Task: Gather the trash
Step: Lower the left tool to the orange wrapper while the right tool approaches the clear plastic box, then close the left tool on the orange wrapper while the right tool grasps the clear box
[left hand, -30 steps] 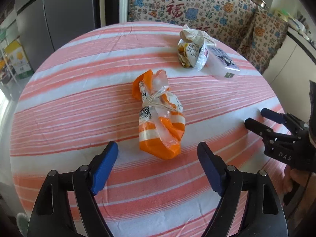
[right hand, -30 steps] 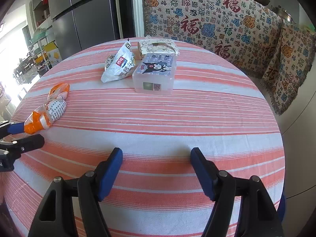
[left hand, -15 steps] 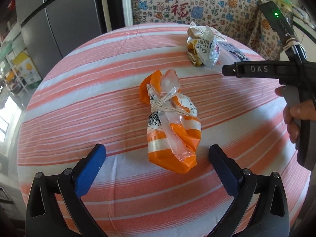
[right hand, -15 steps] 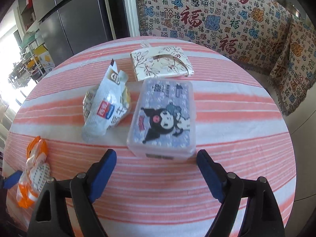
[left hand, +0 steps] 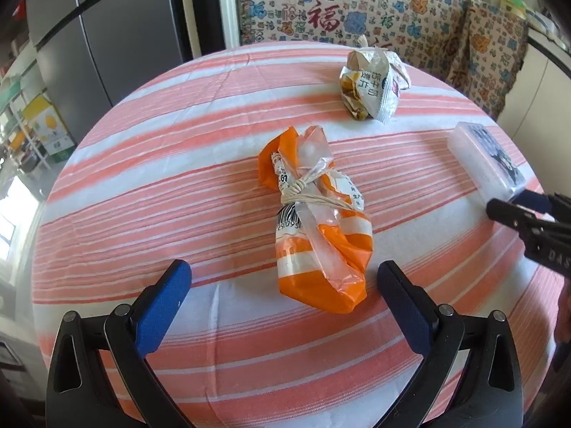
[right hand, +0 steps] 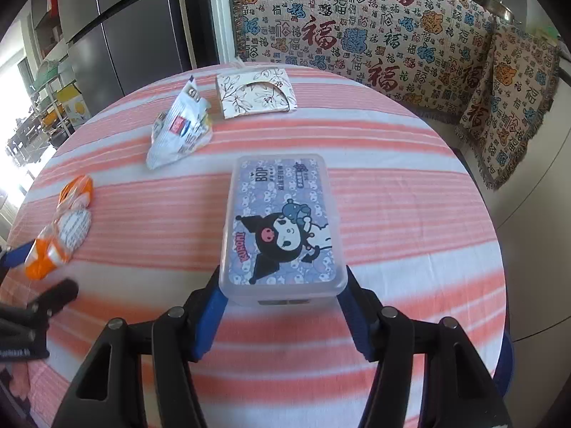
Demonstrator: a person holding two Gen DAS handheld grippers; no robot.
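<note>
Where patterned blankets (right hand: 357, 35) hang, trash dots the striped tablecloth (left hand: 178, 178).

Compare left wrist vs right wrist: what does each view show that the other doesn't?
Left wrist only: its own left gripper, jaws wide open, straddling the near end of the orange bag without touching it.
Right wrist only: the right gripper, whose jaws have just been closing, pads against both sides of the clear plastic box, plus a floral paper pouch behind it.
Both: the striped tablecloth, orange bag, crumpled white snack wrapper, plastic box and patterned sofa throw.
</note>
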